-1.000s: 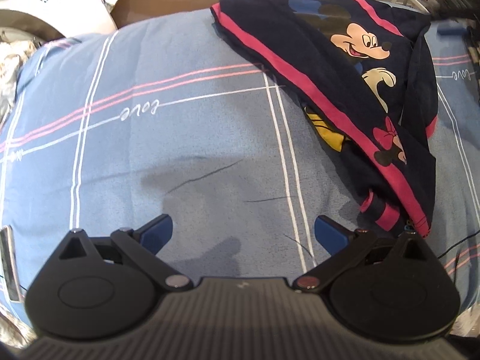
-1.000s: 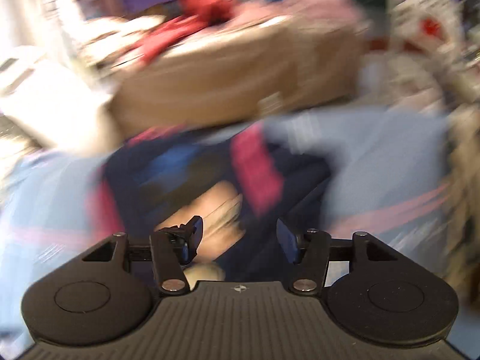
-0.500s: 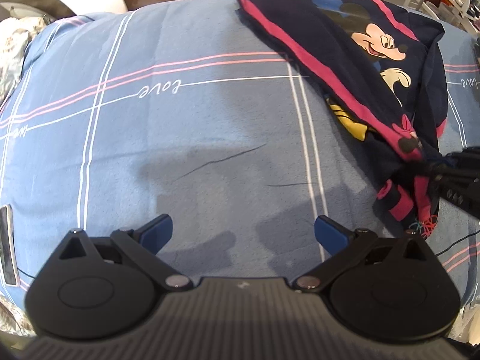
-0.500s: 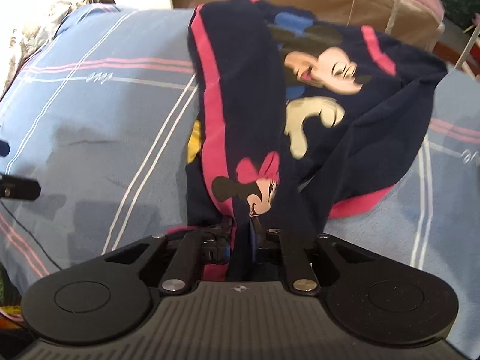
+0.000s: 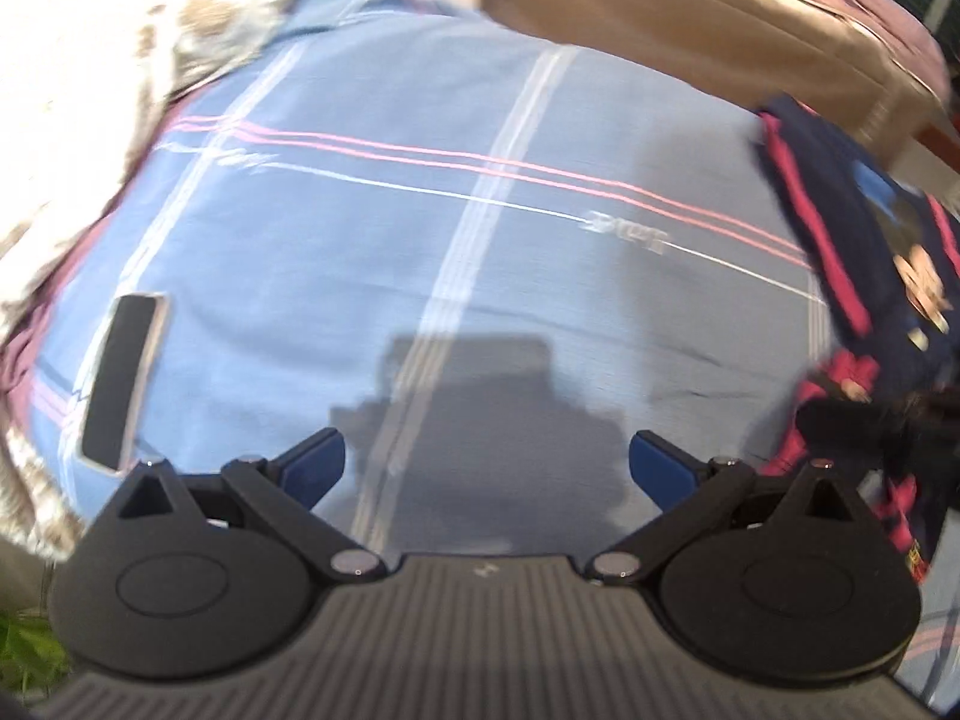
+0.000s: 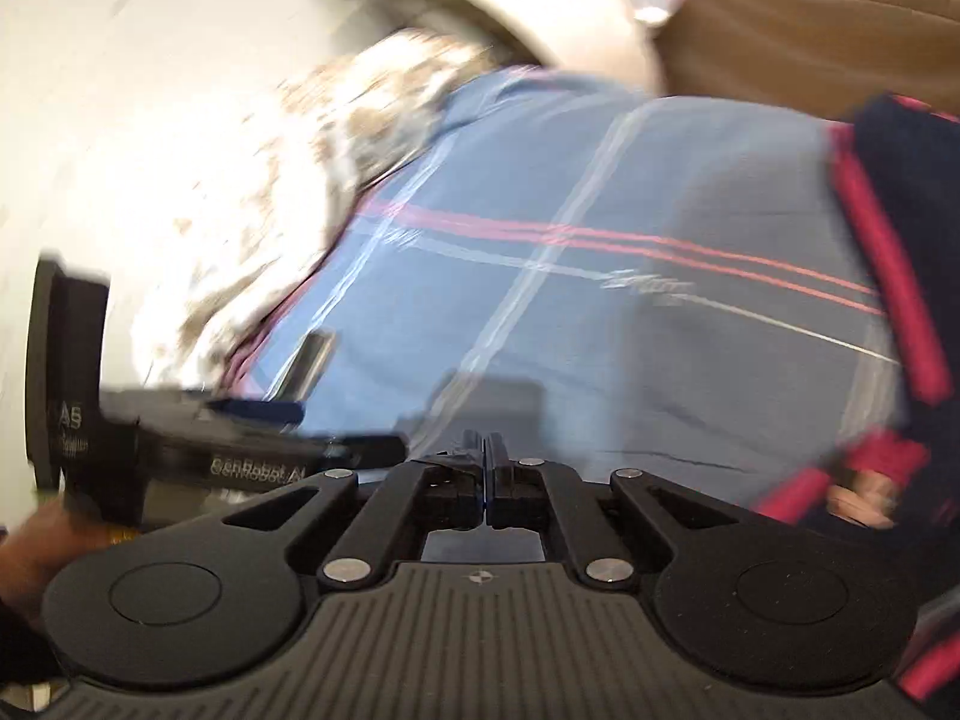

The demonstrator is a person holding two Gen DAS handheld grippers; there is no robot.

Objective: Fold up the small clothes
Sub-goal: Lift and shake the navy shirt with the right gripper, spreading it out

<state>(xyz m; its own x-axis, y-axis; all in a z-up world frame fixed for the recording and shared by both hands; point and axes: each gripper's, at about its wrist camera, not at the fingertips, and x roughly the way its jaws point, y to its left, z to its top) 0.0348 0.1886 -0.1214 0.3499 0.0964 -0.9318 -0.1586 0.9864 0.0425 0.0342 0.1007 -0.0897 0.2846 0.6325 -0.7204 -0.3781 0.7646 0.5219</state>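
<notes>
A navy cartoon-print garment (image 5: pixel 864 276) lies along the bed's (image 5: pixel 420 240) right edge; the right gripper (image 6: pixel 485 468), pinched shut with no cloth visible, sits nearer; the left gripper (image 5: pixel 486 468) gapes empty.

2 wrist views, angled down, sharing bedsheet (image 5: pixel 540 276)

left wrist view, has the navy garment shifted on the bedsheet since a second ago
Yes: the navy garment now sits past the bedsheet's script word, at the right edge.
</notes>
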